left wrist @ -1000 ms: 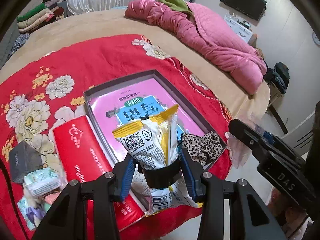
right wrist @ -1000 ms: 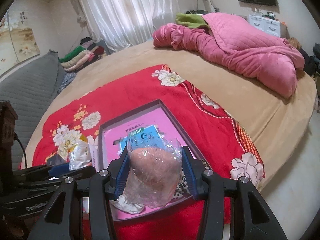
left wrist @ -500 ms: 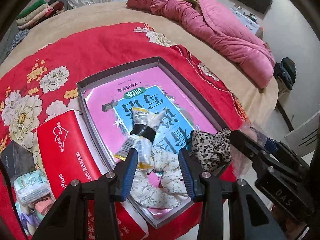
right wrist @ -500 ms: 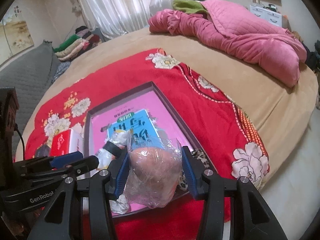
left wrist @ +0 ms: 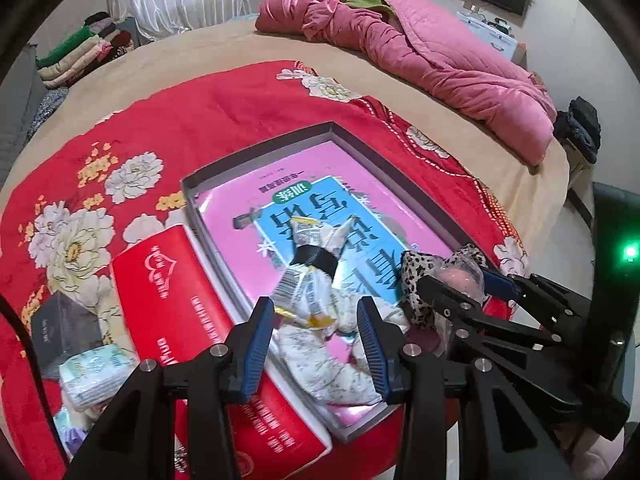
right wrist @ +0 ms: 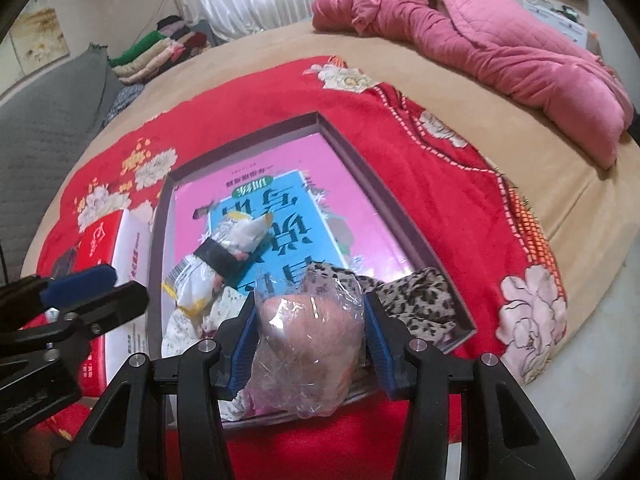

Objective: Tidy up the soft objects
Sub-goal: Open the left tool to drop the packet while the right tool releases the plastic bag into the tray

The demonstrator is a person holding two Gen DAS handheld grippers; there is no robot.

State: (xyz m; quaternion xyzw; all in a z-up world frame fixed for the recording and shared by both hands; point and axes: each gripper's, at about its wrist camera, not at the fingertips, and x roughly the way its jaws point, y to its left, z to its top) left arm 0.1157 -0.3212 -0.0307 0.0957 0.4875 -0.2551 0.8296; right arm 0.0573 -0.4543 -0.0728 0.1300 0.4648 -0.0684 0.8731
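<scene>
Left hand-held gripper (left wrist: 316,336): jaws part-open, nothing held. The snack packet (left wrist: 306,276) with the black band round it was clamped in these jaws a second ago; now it lies loose inside the tray (left wrist: 260,152), on top of the floral cloth (left wrist: 332,364) at the tray's near end. The fingers sit either side of it, no pad contact that I can see. So that item is delivered.

Right hand-held gripper (right wrist: 310,344): holding the plastic-wrapped pink soft thing (right wrist: 308,336), both pads against the film. It has come lower toward the tray since a second ago and now hangs over the tray's near right corner, just above the leopard-print cloth (right wrist: 416,292).

Everything relative to the tray:
- Inside: book (left wrist: 320,216) lining the bottom, snack packet, floral cloth, leopard-print cloth in the near right corner.
- Just beside the left wall: red tissue pack (left wrist: 200,328).
- Further left of that: dark box (left wrist: 60,328) and a small green wrapped pack (left wrist: 96,372), both out on the red blanket (left wrist: 200,112).

My read: one piece dropped, the next one staged over the tray. Release looks like the next step for the right side, and the corner is getting crowded, so the bag may slide onto the leopard cloth rather than the tray bottom. The items left of the tray are not yet sorted.
</scene>
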